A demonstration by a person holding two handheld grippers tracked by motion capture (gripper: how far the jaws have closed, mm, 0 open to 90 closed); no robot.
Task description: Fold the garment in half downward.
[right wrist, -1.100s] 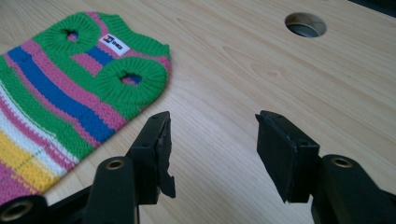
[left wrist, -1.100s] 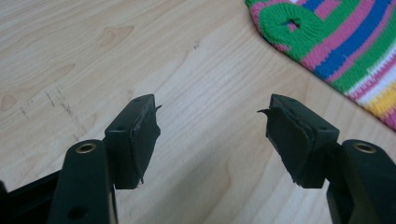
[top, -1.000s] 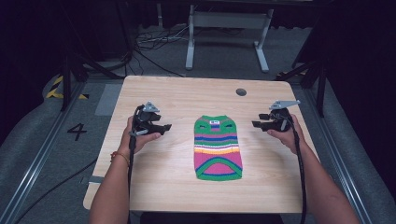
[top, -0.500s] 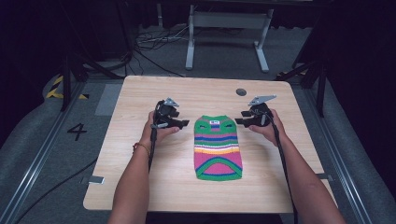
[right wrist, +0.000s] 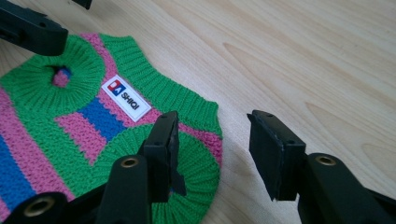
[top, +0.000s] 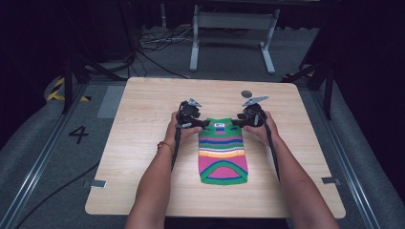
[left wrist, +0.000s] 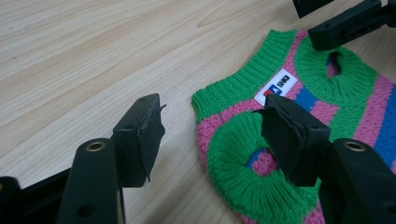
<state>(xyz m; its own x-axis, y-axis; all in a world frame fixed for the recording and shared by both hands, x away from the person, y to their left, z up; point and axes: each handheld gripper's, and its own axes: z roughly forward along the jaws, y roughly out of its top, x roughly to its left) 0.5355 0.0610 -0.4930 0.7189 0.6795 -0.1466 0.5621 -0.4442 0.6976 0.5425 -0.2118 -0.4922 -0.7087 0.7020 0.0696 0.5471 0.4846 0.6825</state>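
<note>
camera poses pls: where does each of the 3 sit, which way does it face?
High view: fixed above the person's side, looking forward and down on the table; both forearms, left gripper, right gripper.
Left gripper view: rides the left gripper, looking along its jaws at the sweater.
Right gripper view: rides the right gripper, same sweater corner-on.
Shared: the sweater's white label shows in both gripper views.

Bare table point(top: 143, 143) open left, right, near edge – only sweater point(top: 223, 152) lies mid-table – no other obstacles.

Green-trimmed sweater point(top: 223, 151) with pink, blue, orange stripes; white label point(right wrist: 126, 98)
</note>
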